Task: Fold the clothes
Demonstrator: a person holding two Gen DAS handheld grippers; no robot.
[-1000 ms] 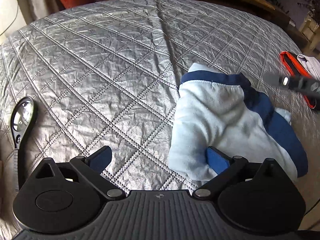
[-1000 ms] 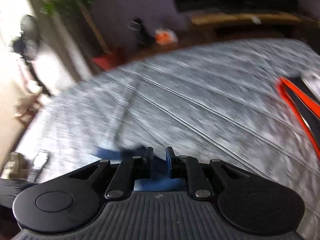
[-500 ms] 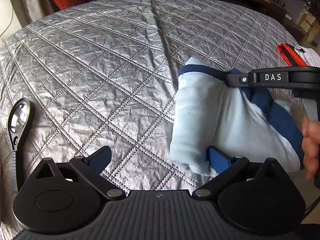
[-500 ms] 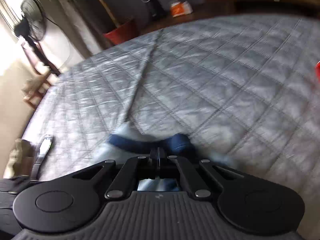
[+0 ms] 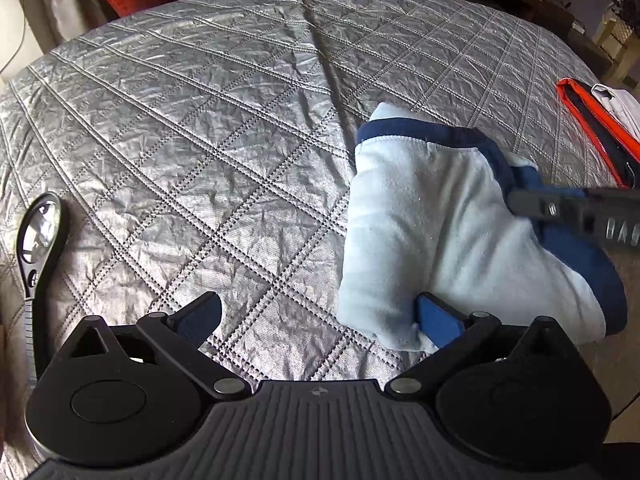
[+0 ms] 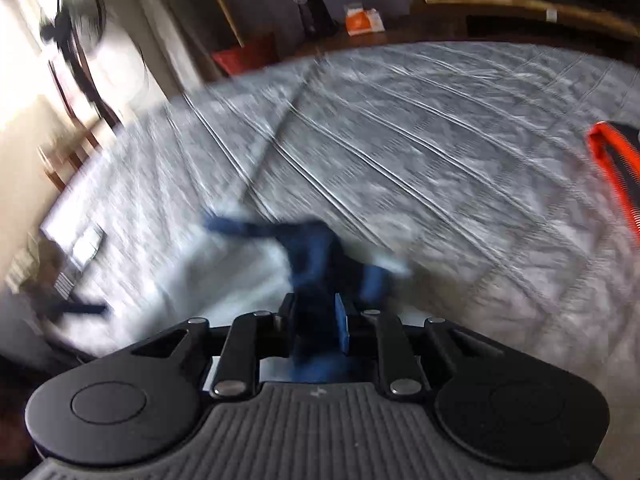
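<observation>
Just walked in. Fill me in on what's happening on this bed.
A person is folding a light blue garment with navy trim on a silver quilted bedspread, using handheld tongs. The left tongs are wide open, one finger against the garment's near edge. The right tongs have navy trim between their nearly closed fingers; the blur hides how firmly. A magnifying glass lies to the left.

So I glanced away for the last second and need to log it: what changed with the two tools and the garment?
The right tool, clear of the garment a second ago, came onto its dark blue trim, pinched shut, and now shows parted fingers with trim between them. The light blue garment barely shifted. The left tool stayed open, one finger at the garment's near edge; the magnifying glass stayed put.
</observation>
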